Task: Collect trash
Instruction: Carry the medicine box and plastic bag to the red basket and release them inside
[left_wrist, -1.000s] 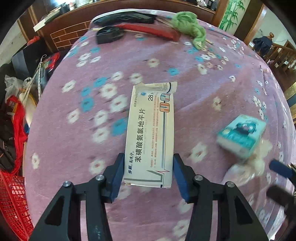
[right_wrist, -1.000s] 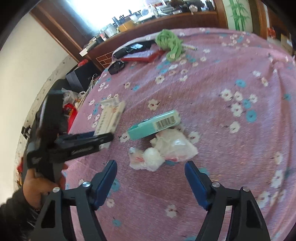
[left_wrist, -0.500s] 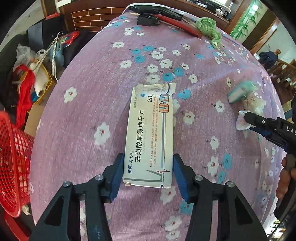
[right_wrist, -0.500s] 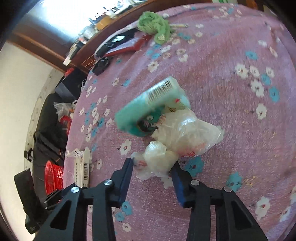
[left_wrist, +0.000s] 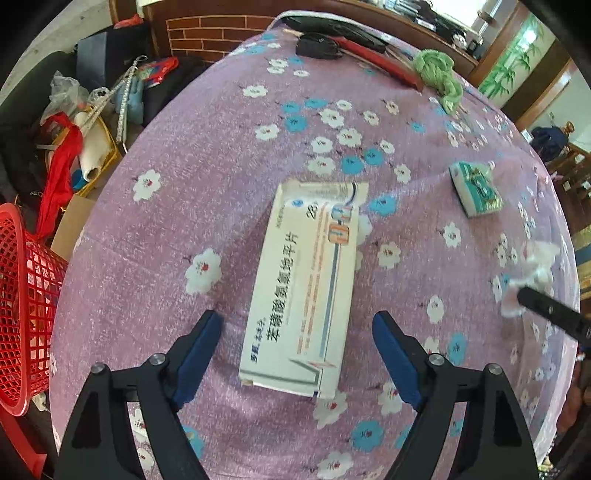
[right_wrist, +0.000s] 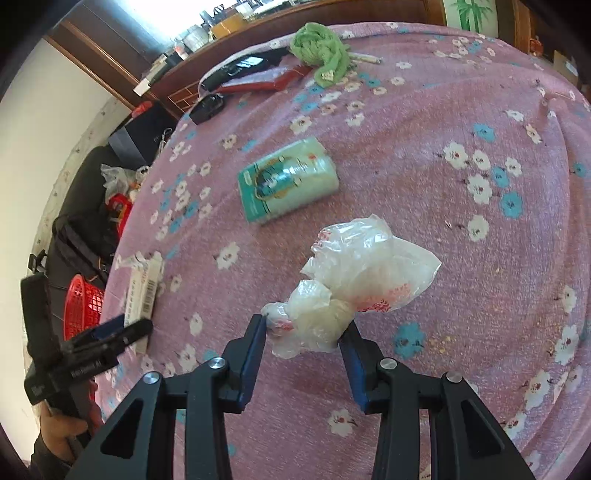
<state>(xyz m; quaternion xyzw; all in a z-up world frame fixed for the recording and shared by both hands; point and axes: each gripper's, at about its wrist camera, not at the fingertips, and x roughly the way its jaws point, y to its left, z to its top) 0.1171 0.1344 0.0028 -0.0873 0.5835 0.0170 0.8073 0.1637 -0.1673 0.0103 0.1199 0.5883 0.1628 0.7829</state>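
My left gripper is open; the white medicine box lies on the purple flowered cloth between and just beyond its blue fingers, free of them. The box also shows in the right wrist view. My right gripper is shut on a crumpled clear plastic bag and holds it above the cloth. A teal tissue pack lies flat farther back; it shows in the left wrist view at the right.
A red mesh basket stands on the floor beside the table's left edge, among floor clutter. At the far end lie a green cloth, a red flat case and black items.
My left gripper has opened and let go of the medicine box, which now lies on the cloth. My right gripper stays shut on the plastic bag and has lifted it; the tissue pack has dropped flat.
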